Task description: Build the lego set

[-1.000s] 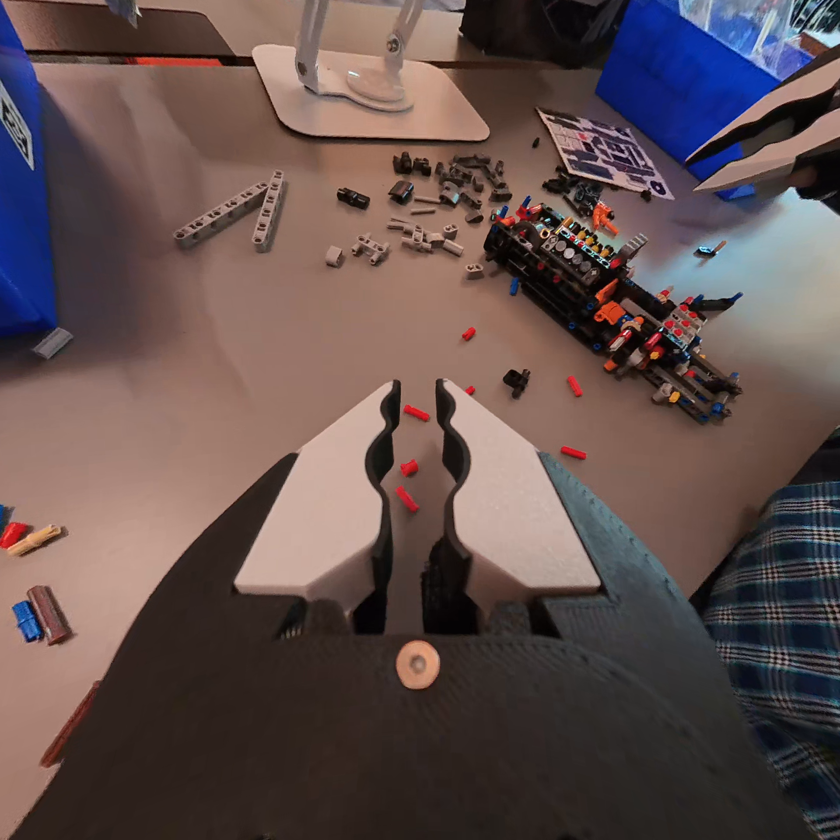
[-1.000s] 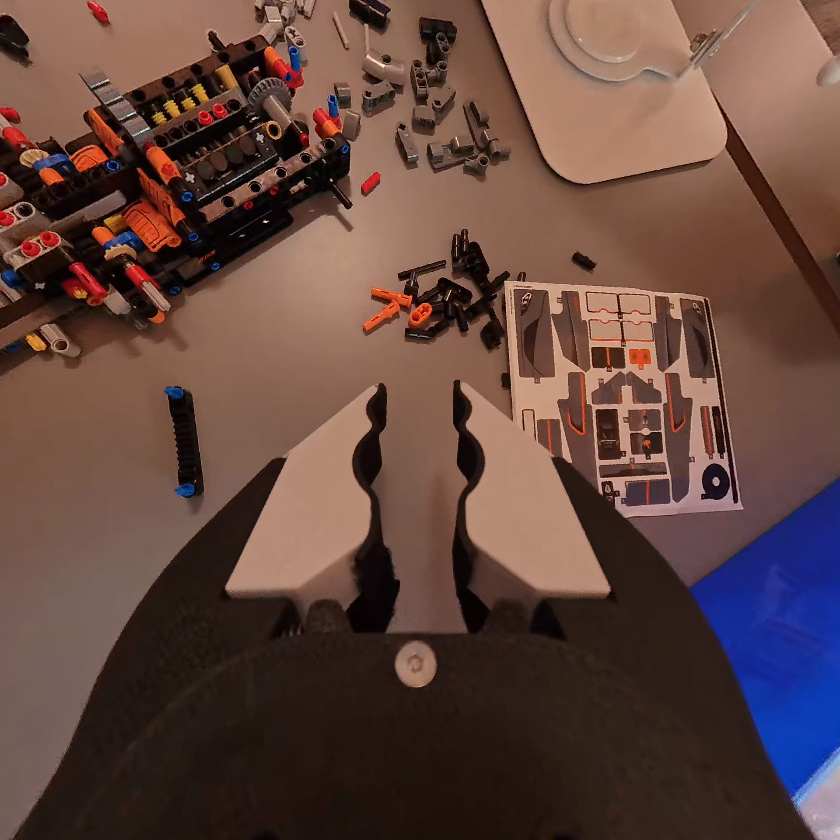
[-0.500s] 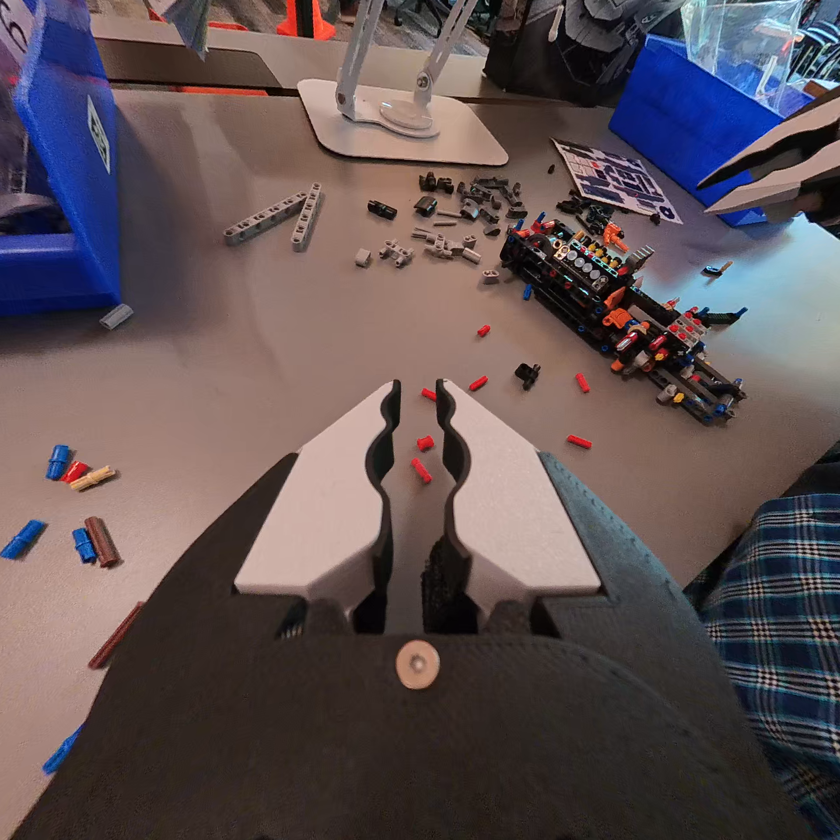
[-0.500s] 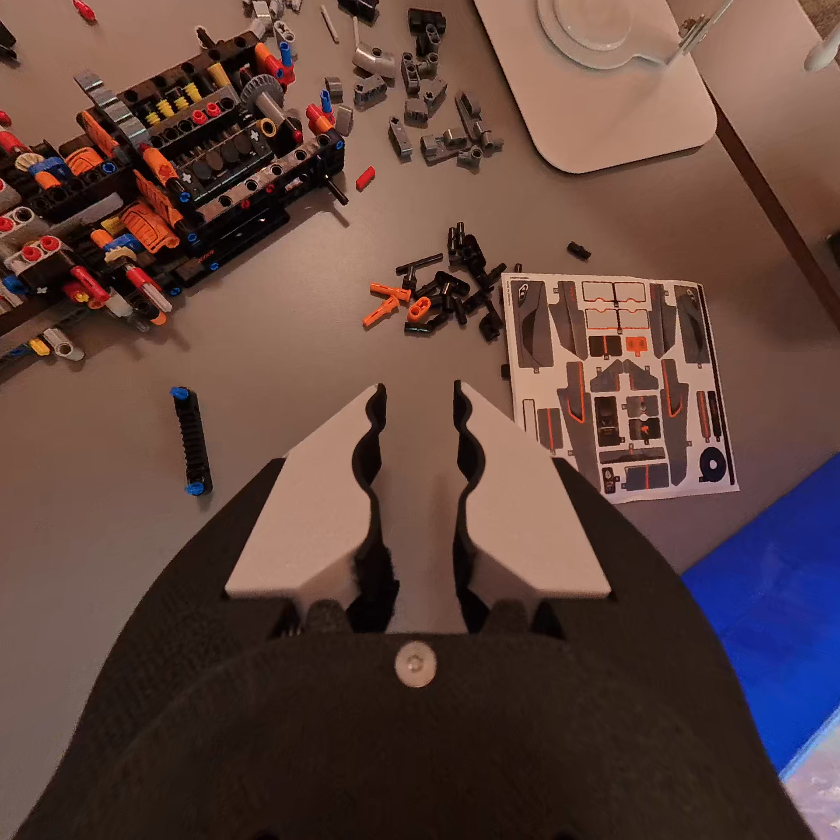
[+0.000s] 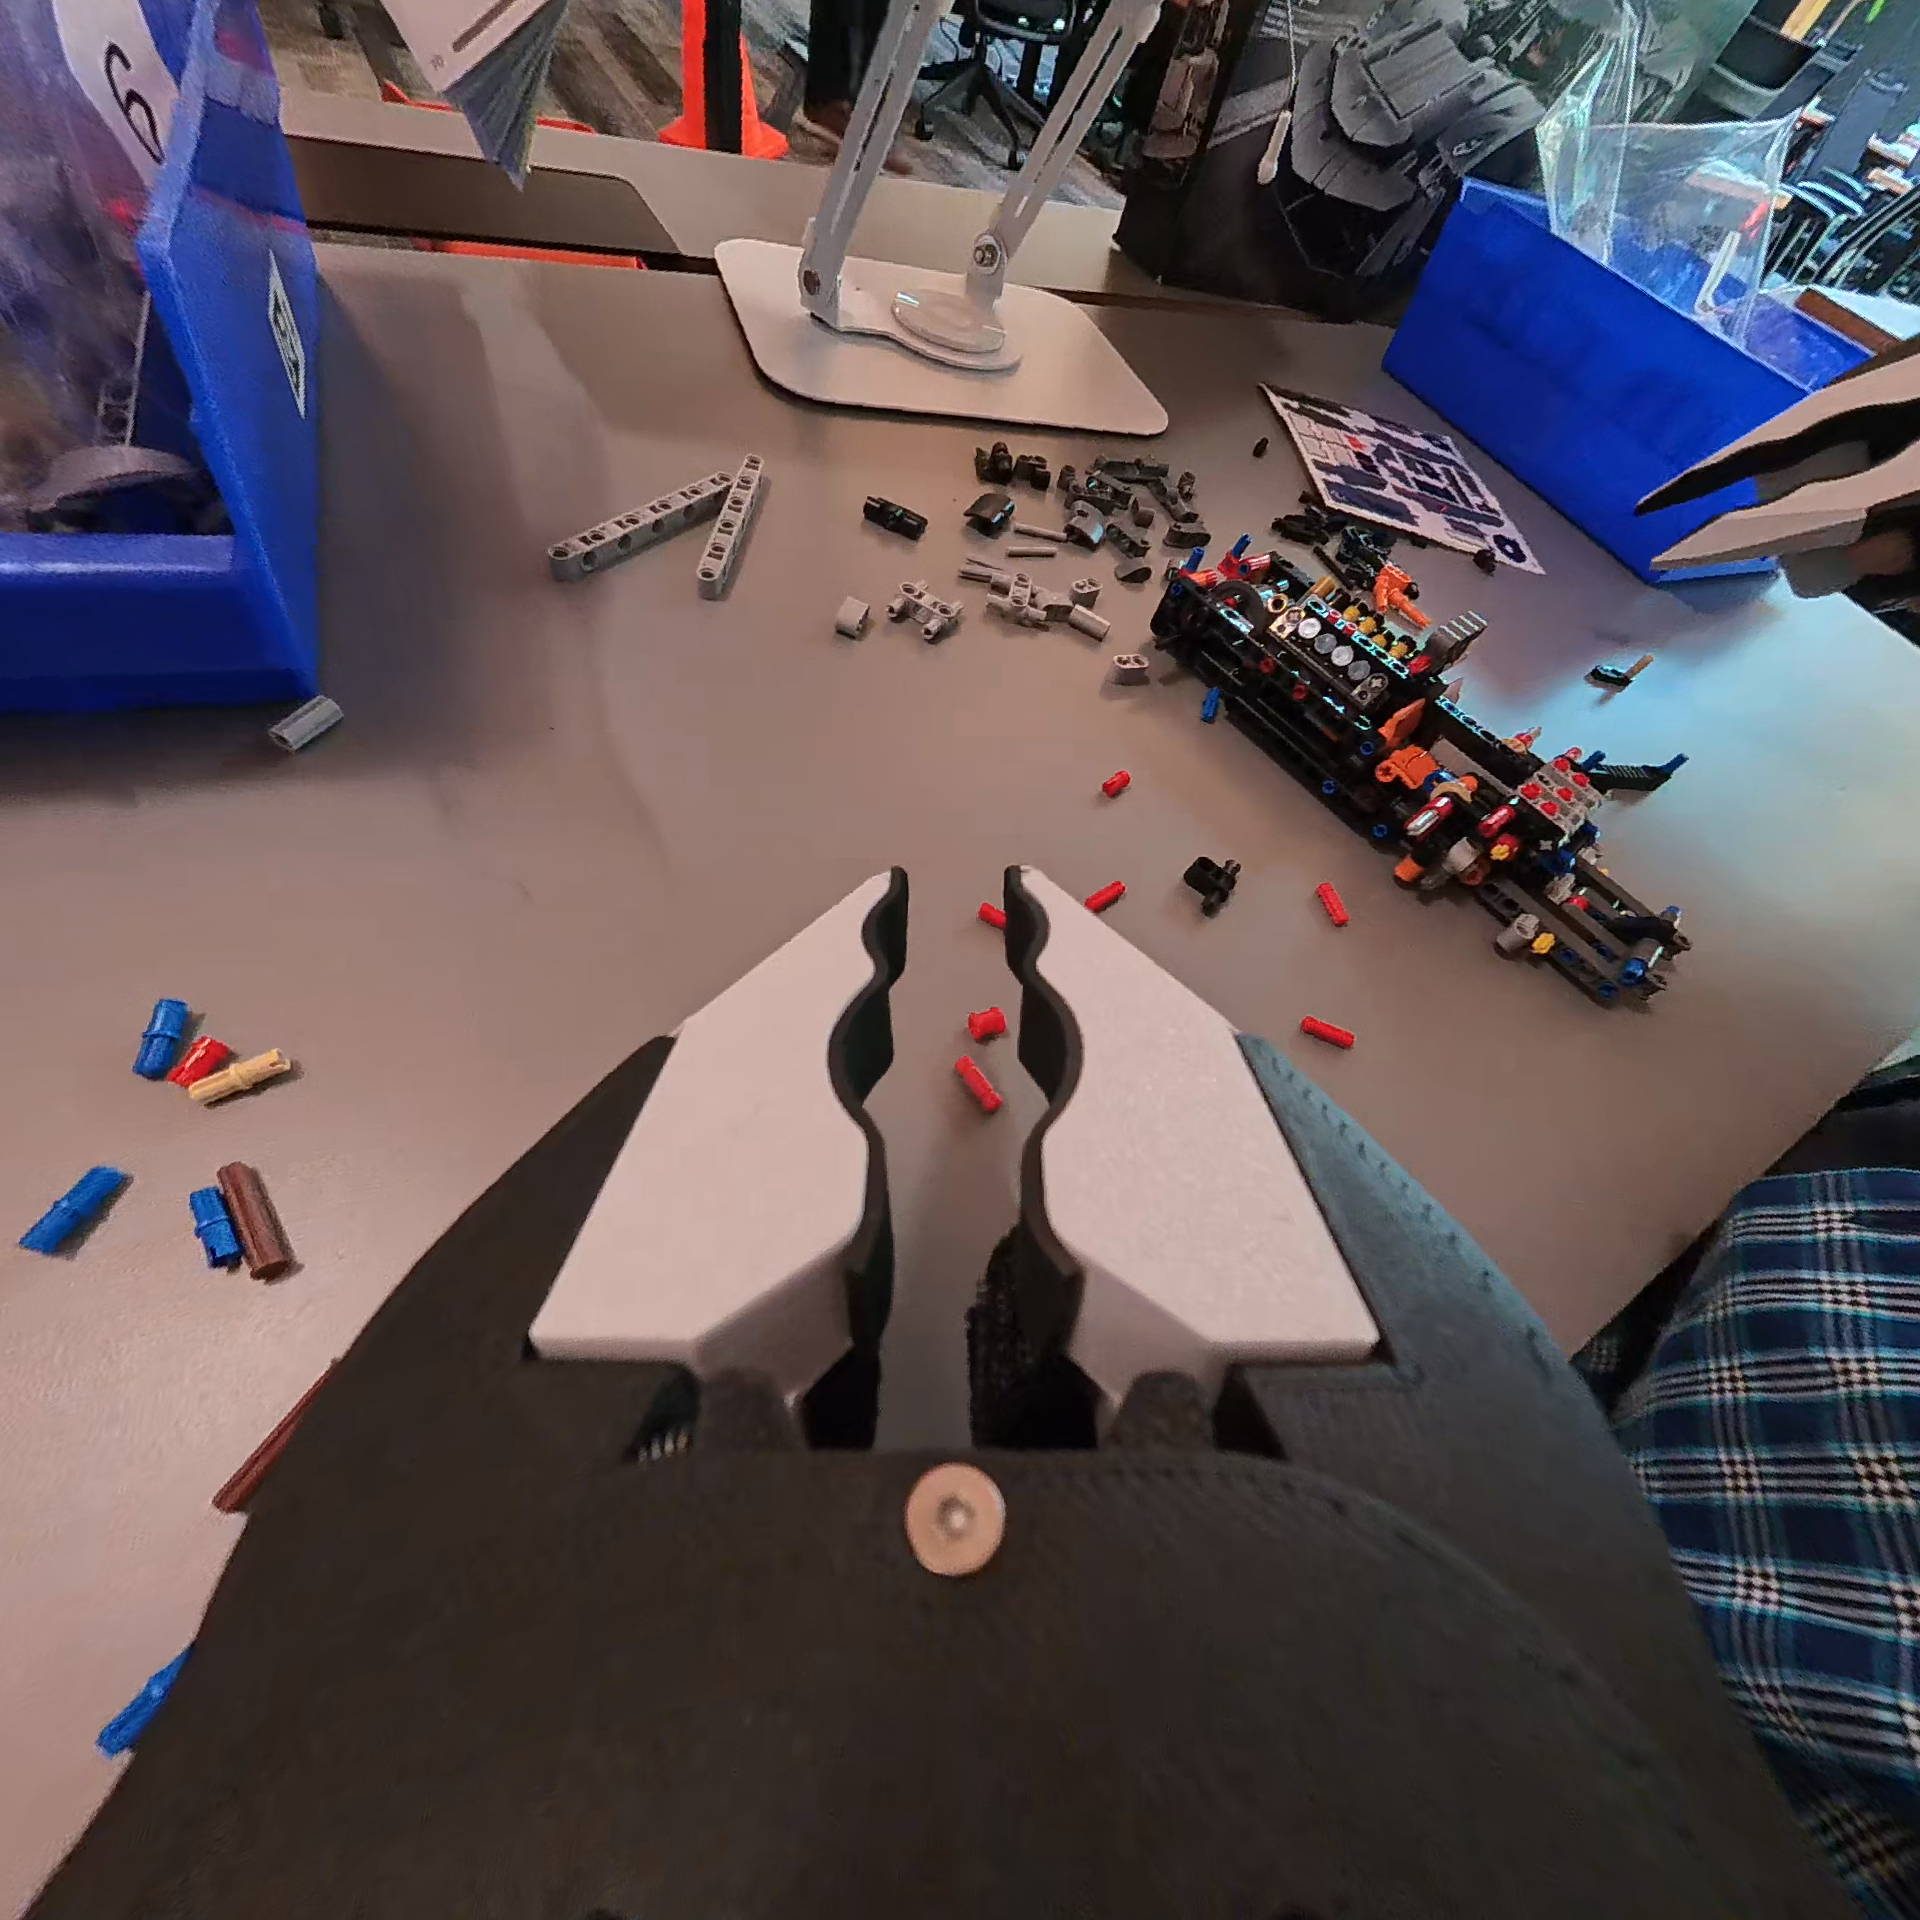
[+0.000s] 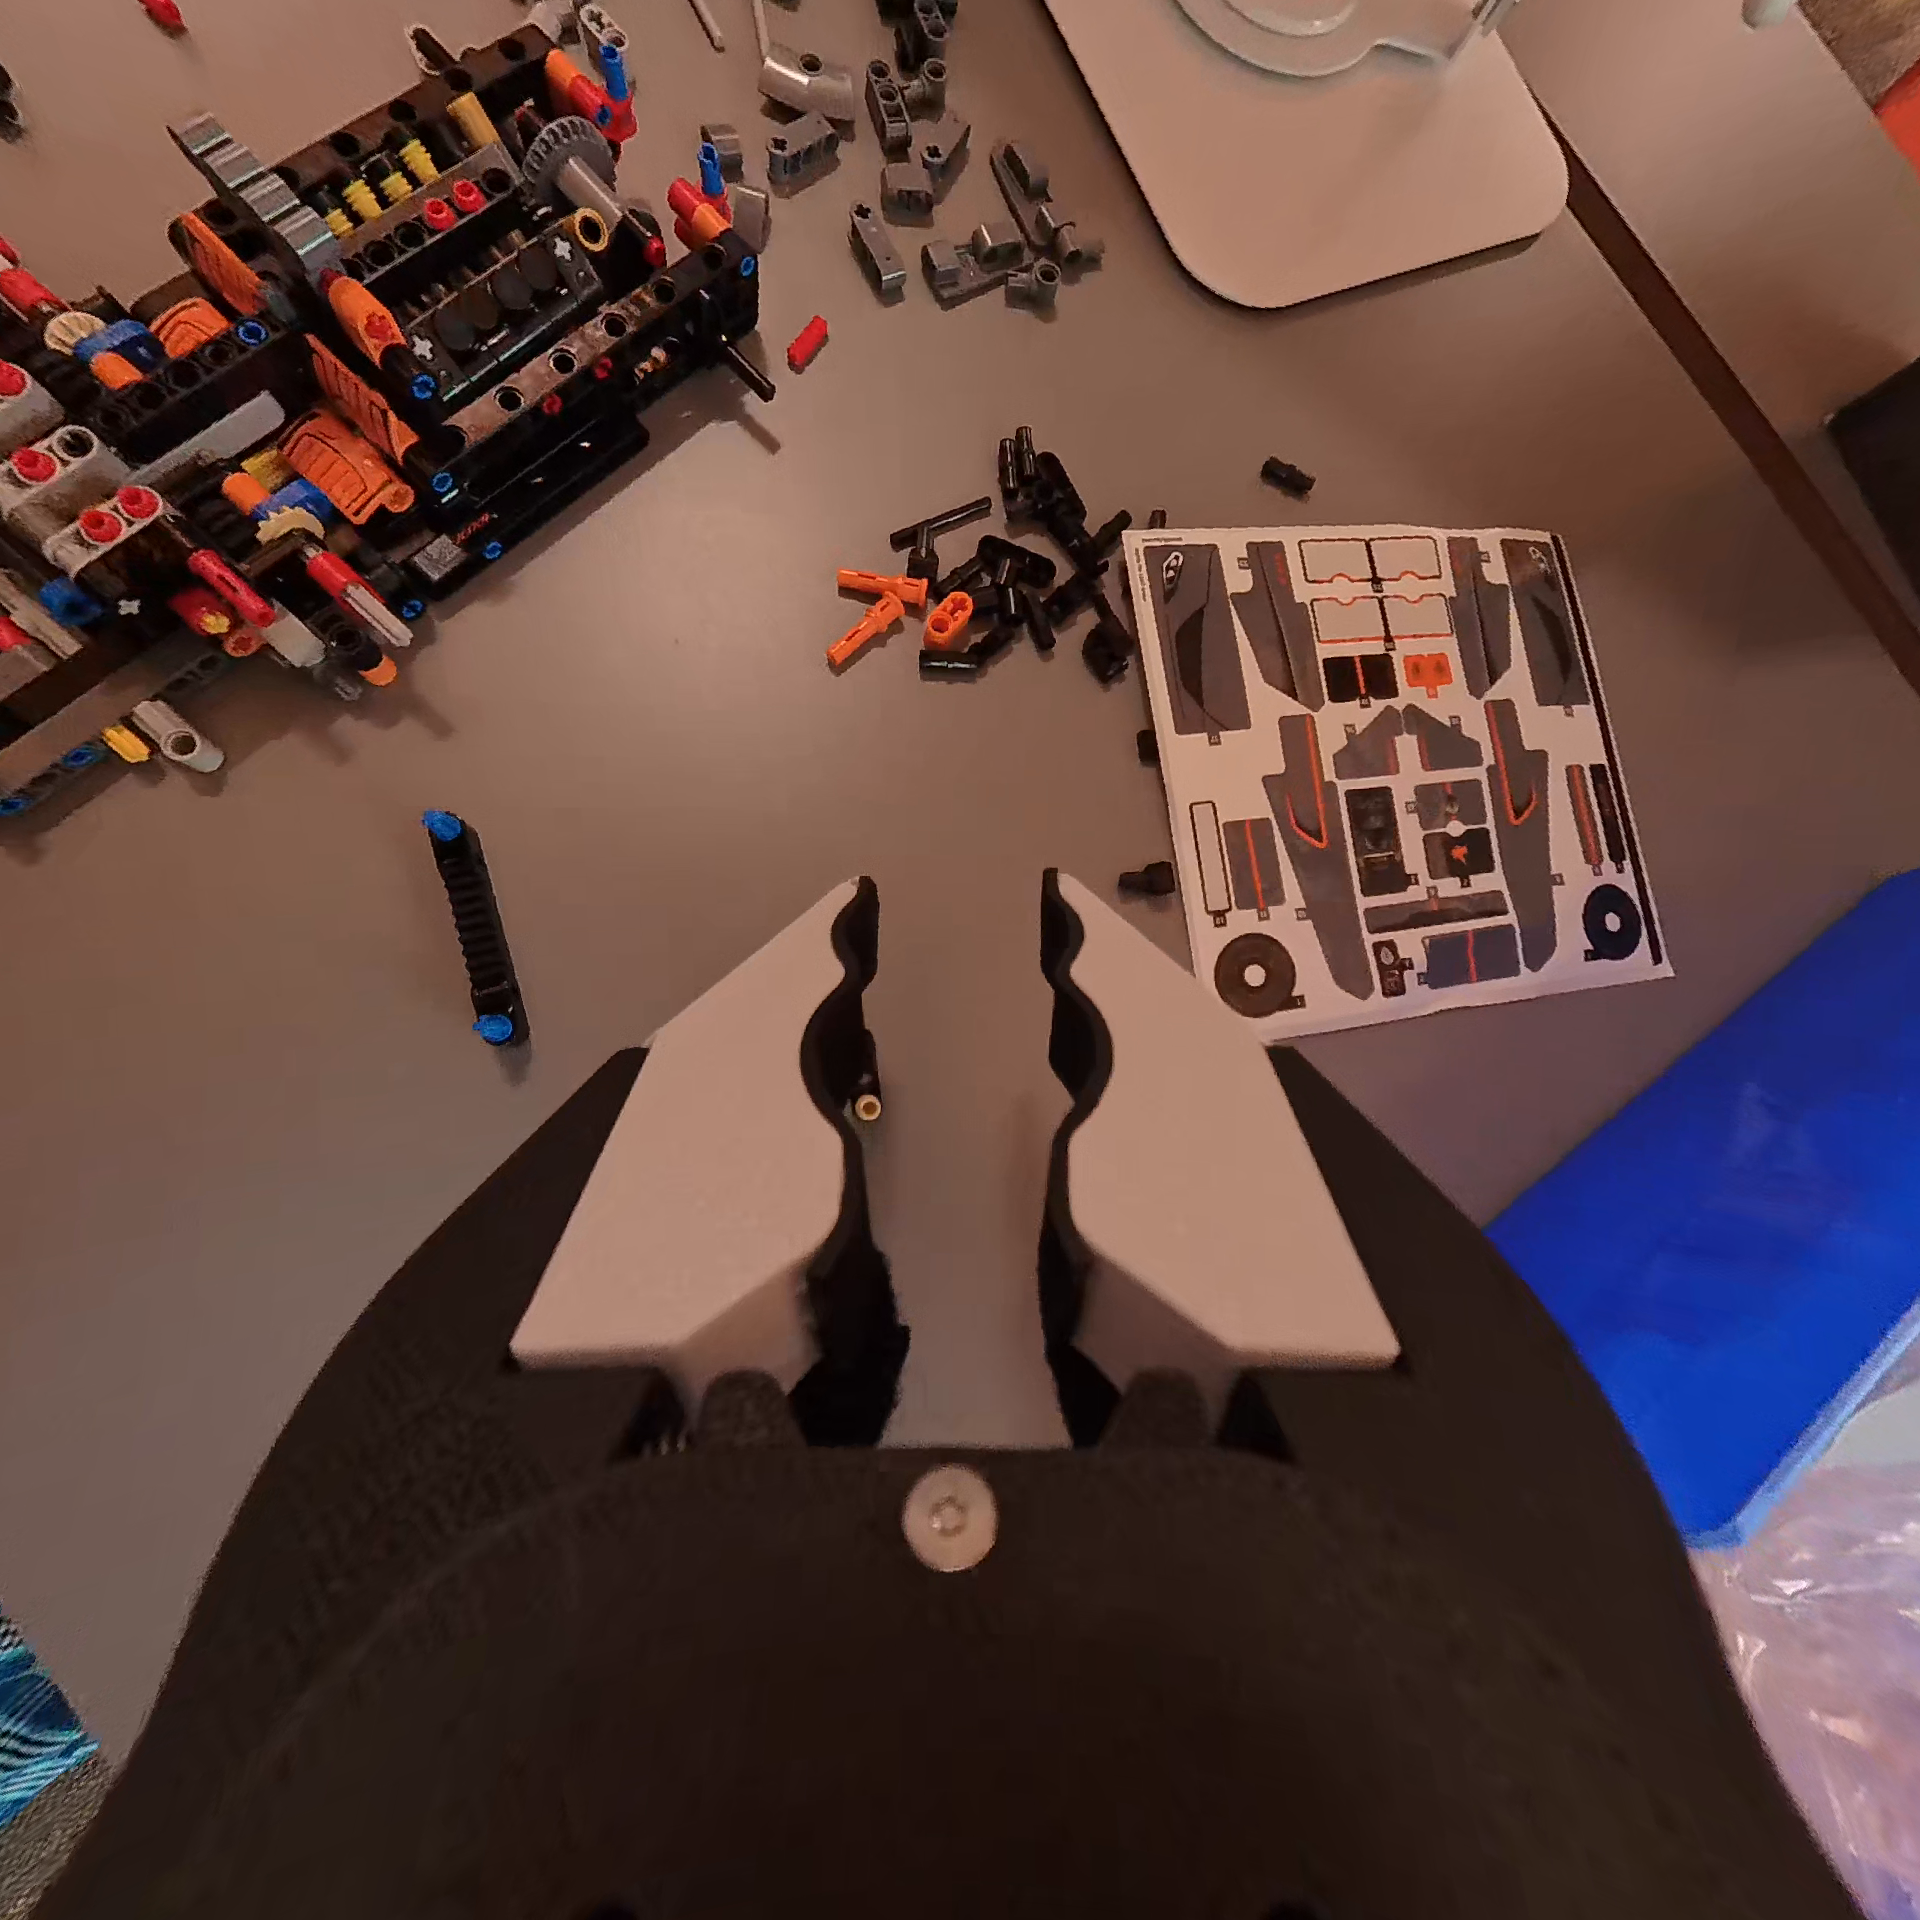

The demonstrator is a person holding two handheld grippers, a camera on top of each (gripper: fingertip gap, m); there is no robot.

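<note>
The partly built Lego chassis [image 5: 1403, 748], black with orange, red and blue parts, lies on the grey table at the right; it also shows in the right wrist view [image 6: 312, 364] at the upper left. My left gripper [image 5: 956, 883] is open and empty, held above several loose red pins [image 5: 977, 1081]. My right gripper [image 6: 956, 888] is open and empty above bare table; it also shows at the far right of the left wrist view [image 5: 1787, 499]. A small black pin with a tan tip [image 6: 865, 1101] lies on the table, partly hidden by the right gripper's left finger.
A black toothed bar with blue pins [image 6: 473, 930], a heap of black and orange pins [image 6: 997, 603] and a sticker sheet [image 6: 1392, 769] lie ahead of my right gripper. Grey beams [image 5: 665, 520], grey connectors [image 5: 1039, 592], a white stand base [image 5: 935, 353], blue bins [image 5: 208, 468] [image 5: 1579, 353] and coloured pins [image 5: 208, 1143] surround the work area. A plaid sleeve [image 5: 1787, 1507] is at the lower right. The gap from one gripper's tips to the other's is roughly 40 centimeters.
My left gripper has drawn back and tilted up, so more of the table and the left blue bin show. My right gripper has drawn back a little, and the tan-tipped pin has come into view.
</note>
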